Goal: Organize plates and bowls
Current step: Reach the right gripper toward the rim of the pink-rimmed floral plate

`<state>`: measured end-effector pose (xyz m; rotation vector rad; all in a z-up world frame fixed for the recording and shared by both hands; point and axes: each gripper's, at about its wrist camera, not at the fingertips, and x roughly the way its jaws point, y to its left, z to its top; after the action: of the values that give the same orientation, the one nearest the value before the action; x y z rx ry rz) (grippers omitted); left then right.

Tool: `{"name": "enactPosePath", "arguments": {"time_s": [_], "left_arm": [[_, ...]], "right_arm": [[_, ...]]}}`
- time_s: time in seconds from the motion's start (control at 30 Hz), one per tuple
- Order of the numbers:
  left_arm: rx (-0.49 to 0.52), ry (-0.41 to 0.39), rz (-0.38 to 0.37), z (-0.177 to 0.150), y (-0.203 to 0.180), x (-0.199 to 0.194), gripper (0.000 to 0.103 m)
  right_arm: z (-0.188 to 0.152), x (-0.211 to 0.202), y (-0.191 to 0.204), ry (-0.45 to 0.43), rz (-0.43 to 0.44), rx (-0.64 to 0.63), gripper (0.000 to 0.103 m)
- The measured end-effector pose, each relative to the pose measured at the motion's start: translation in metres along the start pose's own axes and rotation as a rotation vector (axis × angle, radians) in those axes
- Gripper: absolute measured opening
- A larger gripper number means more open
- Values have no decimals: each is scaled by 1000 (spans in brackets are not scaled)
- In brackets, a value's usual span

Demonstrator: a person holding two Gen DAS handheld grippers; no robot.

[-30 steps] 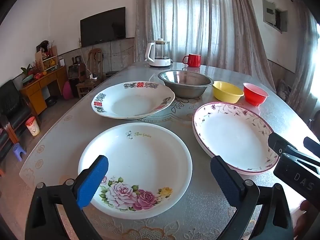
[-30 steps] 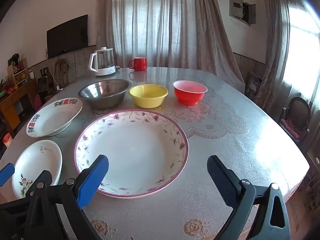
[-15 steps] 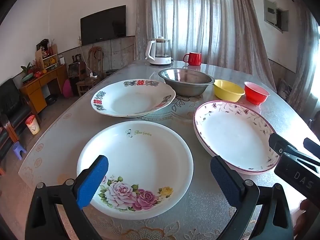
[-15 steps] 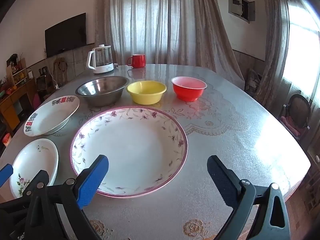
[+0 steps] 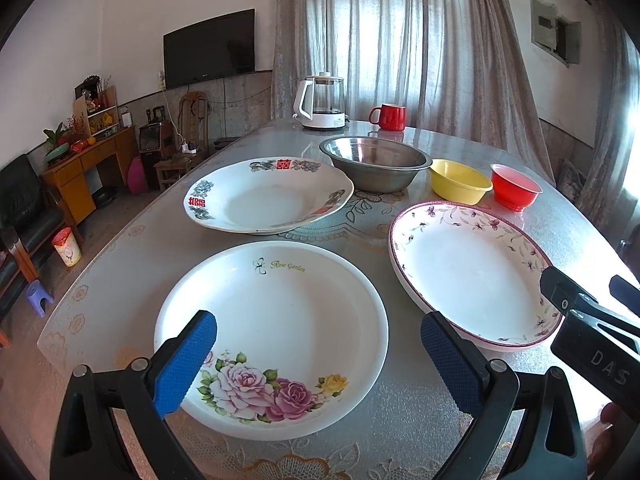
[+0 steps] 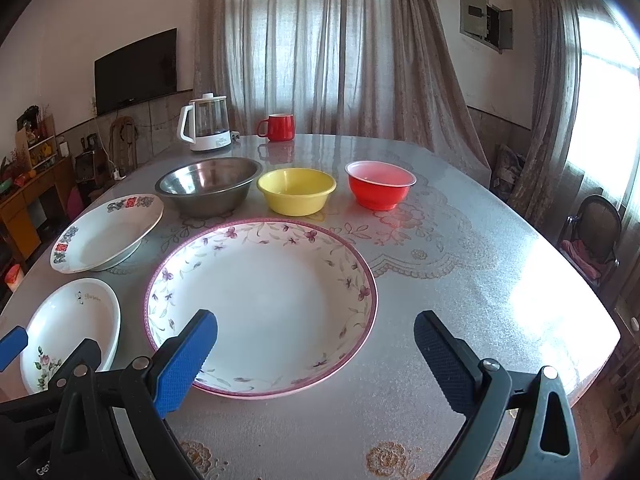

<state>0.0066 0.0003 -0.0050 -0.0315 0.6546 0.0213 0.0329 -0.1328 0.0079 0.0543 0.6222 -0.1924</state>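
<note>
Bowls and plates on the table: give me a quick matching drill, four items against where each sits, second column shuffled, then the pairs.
Items:
1. steel bowl
2. red bowl
3. rose plate
4. purple-rimmed plate

Places:
A. right end of the bowl row
B. under the open left hand-held gripper
C. left end of the bowl row, beside the yellow bowl
D. in front of the open right hand-held gripper

Pairs: 1-C, 2-A, 3-B, 4-D

White walls, a wall-mounted television [image 5: 209,48], sheer grey curtains [image 6: 320,48] over bright windows, a wooden sideboard [image 5: 86,172].
</note>
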Motion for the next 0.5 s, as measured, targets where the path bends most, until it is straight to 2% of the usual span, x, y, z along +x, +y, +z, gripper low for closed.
{"name": "enactPosePath", "arguments": {"time_s": [0.5], "left_arm": [[1, 1, 0, 0, -1, 0, 103]], "right_arm": [[-1, 3, 2, 9, 3, -9, 101]]}}
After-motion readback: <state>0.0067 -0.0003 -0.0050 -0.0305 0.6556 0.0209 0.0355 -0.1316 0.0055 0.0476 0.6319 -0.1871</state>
